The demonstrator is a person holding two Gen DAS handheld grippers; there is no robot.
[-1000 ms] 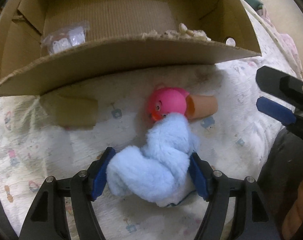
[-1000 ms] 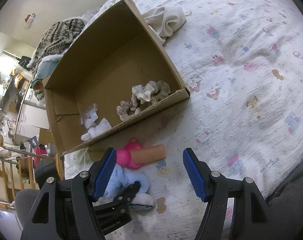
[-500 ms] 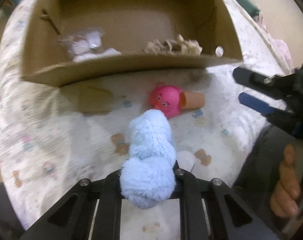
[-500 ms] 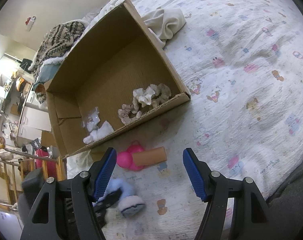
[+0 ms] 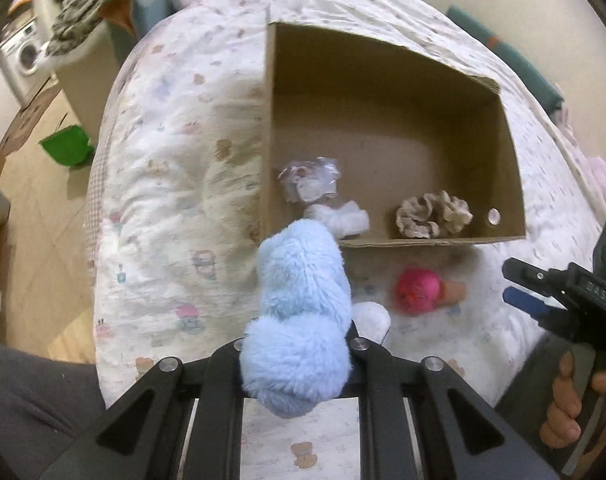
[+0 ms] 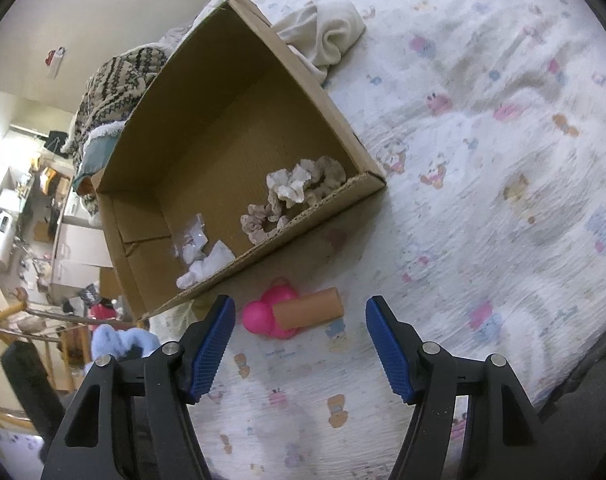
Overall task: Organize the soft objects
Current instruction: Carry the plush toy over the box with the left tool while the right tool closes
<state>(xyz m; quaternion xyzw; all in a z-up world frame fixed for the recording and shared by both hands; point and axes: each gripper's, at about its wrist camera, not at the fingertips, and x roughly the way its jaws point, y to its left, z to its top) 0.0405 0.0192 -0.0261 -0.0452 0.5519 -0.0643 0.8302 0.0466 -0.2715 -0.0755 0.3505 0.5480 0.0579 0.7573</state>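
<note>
Looking steeply down from the left wrist: left gripper (image 5: 299, 354) clamped on a fluffy blue plush toy (image 5: 299, 320), fingers pressed together on its fur, toy raised above the bed (image 5: 163, 200) just before the near-left corner of the cardboard box (image 5: 391, 242). At the right edge, a hand (image 5: 575, 404) around the other tool's handle.

Seen from the right wrist: right gripper (image 6: 300, 350) angled down, fingers wide apart and empty, over a pink rubber toy (image 6: 269, 318) lying on the bed near the box's front wall. Scrunchies (image 6: 299, 192) inside the box.

Fluffy blue plush (image 5: 299, 320), lifted above bed
</note>
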